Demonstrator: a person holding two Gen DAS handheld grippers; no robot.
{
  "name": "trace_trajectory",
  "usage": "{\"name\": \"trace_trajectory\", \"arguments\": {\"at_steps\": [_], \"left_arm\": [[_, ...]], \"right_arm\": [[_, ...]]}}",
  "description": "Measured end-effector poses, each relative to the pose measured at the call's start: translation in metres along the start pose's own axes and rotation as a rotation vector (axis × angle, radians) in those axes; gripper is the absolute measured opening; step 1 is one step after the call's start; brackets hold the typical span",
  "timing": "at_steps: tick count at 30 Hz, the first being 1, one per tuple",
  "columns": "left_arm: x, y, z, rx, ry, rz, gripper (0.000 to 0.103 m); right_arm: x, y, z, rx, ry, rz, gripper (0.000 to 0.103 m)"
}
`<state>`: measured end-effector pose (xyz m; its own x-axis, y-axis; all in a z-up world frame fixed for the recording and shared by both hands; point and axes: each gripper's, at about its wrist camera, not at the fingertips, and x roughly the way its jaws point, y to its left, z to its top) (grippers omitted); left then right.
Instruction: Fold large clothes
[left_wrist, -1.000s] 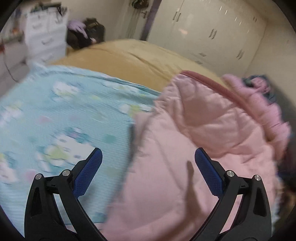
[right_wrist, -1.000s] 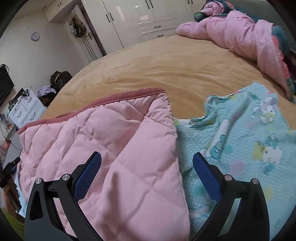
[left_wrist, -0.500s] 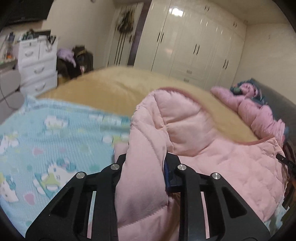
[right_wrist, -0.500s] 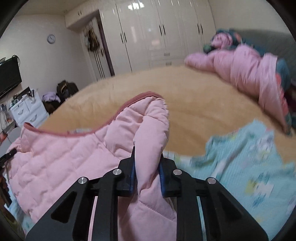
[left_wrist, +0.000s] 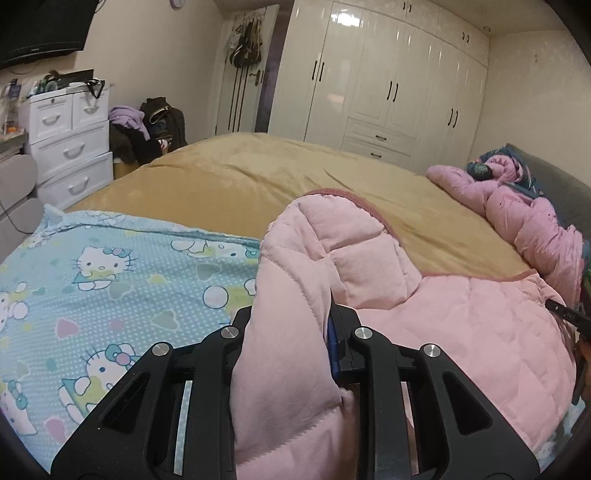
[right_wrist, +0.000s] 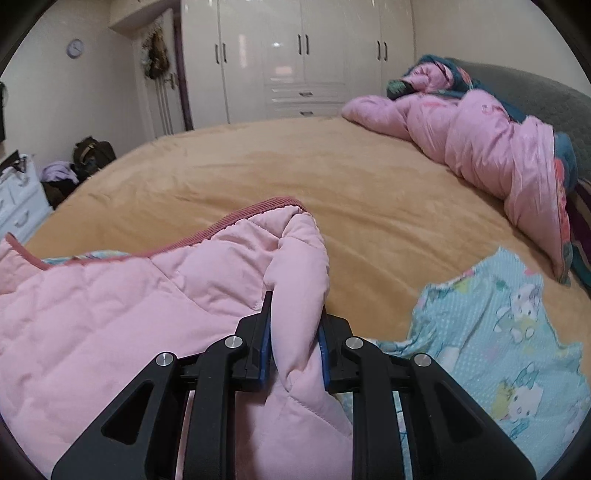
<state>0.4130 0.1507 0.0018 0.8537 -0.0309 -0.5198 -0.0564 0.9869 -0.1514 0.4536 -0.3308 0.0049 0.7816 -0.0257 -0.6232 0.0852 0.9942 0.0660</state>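
Observation:
A pink quilted garment (left_wrist: 424, 310) with a darker ribbed hem lies over a light blue cartoon-print sheet (left_wrist: 92, 295) on the bed. My left gripper (left_wrist: 291, 332) is shut on one corner of the pink garment and holds it raised above the sheet. My right gripper (right_wrist: 295, 332) is shut on the other corner of the pink garment (right_wrist: 110, 314), also raised. The garment hangs slack between the two grippers. The blue sheet also shows in the right wrist view (right_wrist: 498, 332).
A tan bedspread (left_wrist: 277, 184) covers the bed beyond the garment. A bunched pink duvet (right_wrist: 480, 147) lies against the grey headboard (right_wrist: 535, 99). White wardrobes (left_wrist: 388, 85) line the far wall. A white drawer unit (left_wrist: 66, 136) and piled bags stand at the left.
Both grippers were open above the flat garment a second ago. They closed on its corners and have since lifted them higher, with the view now tilted toward the wardrobes.

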Motion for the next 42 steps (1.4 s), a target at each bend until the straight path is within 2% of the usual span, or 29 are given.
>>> {"name": "trace_trajectory", "arguments": {"at_steps": [8,13,16,19,21,22,23,24,25,26,28,29,32,34,37,39,42], "left_arm": [[0.027,0.007,-0.011,-0.012,0.078,0.017,0.020],[0.042,0.006,-0.020,0.008,0.139,0.040,0.024],[0.046,0.008,-0.024,0.003,0.155,0.043,0.026],[0.043,0.006,-0.026,0.012,0.160,0.063,0.032],[0.035,0.003,-0.026,0.026,0.150,0.075,0.039],[0.030,0.002,-0.026,0.033,0.151,0.079,0.042],[0.025,0.002,-0.026,0.035,0.150,0.087,0.052],[0.021,0.002,-0.025,0.037,0.147,0.091,0.066],[0.015,0.002,-0.024,0.038,0.143,0.090,0.072],[0.011,0.002,-0.022,0.036,0.141,0.090,0.076],[-0.003,-0.003,-0.015,0.026,0.128,0.082,0.078],[-0.011,-0.007,-0.012,0.025,0.113,0.083,0.082],[-0.043,-0.030,-0.008,0.059,0.066,0.067,0.089],[-0.056,-0.048,-0.013,0.087,0.069,0.049,0.090],[-0.067,-0.077,-0.035,0.133,0.093,0.000,0.090],[-0.064,-0.094,-0.055,0.173,0.137,-0.001,0.090],[-0.044,-0.101,-0.080,0.200,0.221,0.028,0.090]], "right_arm": [[0.033,0.002,-0.011,0.008,0.086,-0.032,0.026],[0.055,-0.008,-0.021,0.075,0.179,-0.006,0.033],[0.057,-0.011,-0.025,0.102,0.190,0.009,0.035],[0.053,-0.006,-0.028,0.088,0.183,-0.017,0.037],[0.046,-0.003,-0.029,0.075,0.174,-0.042,0.043],[0.041,-0.002,-0.030,0.069,0.167,-0.062,0.056],[0.032,-0.002,-0.030,0.071,0.154,-0.101,0.073],[0.023,-0.003,-0.032,0.076,0.136,-0.125,0.077],[0.012,-0.004,-0.034,0.083,0.110,-0.120,0.078],[-0.006,-0.003,-0.037,0.082,0.065,-0.085,0.080],[-0.030,0.005,-0.043,0.036,0.013,-0.058,0.089],[-0.047,0.011,-0.049,0.001,-0.019,-0.045,0.093],[-0.085,0.029,-0.066,-0.051,-0.061,0.059,0.097],[-0.099,0.042,-0.079,-0.074,-0.023,0.150,0.097],[-0.106,0.060,-0.096,-0.097,0.035,0.217,0.097],[-0.100,0.072,-0.106,-0.111,0.103,0.229,0.097],[-0.087,0.072,-0.114,-0.081,0.158,0.240,0.099]]}}
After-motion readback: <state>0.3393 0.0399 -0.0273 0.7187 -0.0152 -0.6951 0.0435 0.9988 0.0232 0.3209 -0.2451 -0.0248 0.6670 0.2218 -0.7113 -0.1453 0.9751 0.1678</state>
